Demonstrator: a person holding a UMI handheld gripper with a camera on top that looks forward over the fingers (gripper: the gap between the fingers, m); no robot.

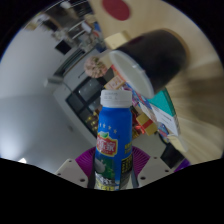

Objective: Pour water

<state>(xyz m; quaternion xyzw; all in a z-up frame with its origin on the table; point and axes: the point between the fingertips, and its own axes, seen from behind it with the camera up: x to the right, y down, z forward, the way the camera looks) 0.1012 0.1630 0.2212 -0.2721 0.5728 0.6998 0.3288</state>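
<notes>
A blue bottle [113, 135] with a white cap and a colourful label stands between my two fingers, its cap pointing ahead. My gripper [112, 172] is shut on the bottle, both purple pads [74, 167] pressing its sides low on the body. Just beyond the bottle's cap sits a dark cup [150, 58] with a white rim, tilted in the view with its opening facing the bottle. The whole scene appears rotated, so the bottle is held off the table.
A grey table surface [35, 120] lies left of the bottle. Colourful boxes [155, 112] lie just right of the bottle under the cup. A dark tray-like object [85, 95] and cluttered shelves [70, 35] stand farther back.
</notes>
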